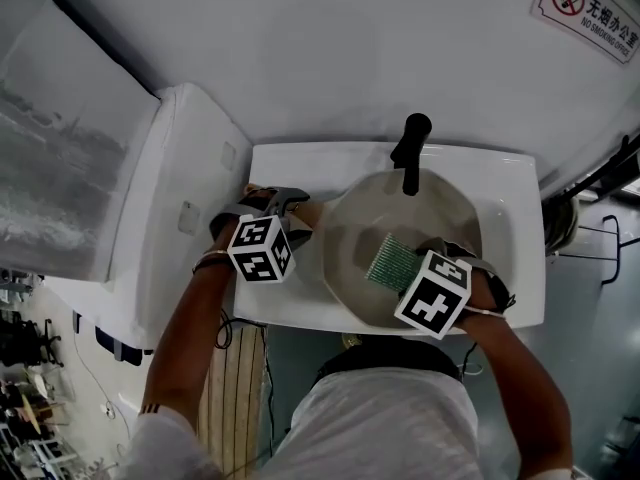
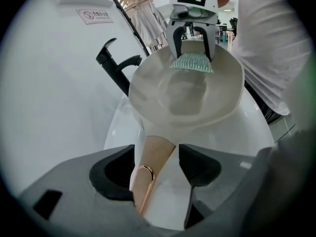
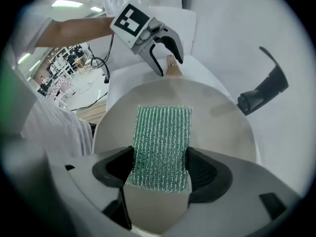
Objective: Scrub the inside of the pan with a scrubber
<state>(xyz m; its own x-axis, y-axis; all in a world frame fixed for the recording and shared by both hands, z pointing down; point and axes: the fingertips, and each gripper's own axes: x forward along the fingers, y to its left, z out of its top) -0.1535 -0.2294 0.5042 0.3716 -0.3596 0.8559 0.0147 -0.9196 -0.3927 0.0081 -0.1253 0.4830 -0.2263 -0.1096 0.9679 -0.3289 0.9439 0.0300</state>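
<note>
Pan (image 1: 350,240) sits in the white sink (image 1: 505,203) in the head view, handle toward the left gripper (image 1: 283,206). The left gripper view shows that handle (image 2: 150,164) loose between wide-apart jaws. In the right gripper view, the right gripper (image 3: 160,169) has its jaws clamped on the green scrubber (image 3: 162,142), over the pan's inside.

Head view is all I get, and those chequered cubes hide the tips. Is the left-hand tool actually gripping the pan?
Observer: No. The left gripper view shows the handle of the pan lying between the jaws of the left gripper, which stand apart, with a gap beside the handle.
Operator: And the green thing?
Observer: The scrubber is clamped in the right gripper, with both jaws against its edges.
Operator: Anything odd about that handle?
Observer: It has a rose-gold hanging loop at its end.
</note>
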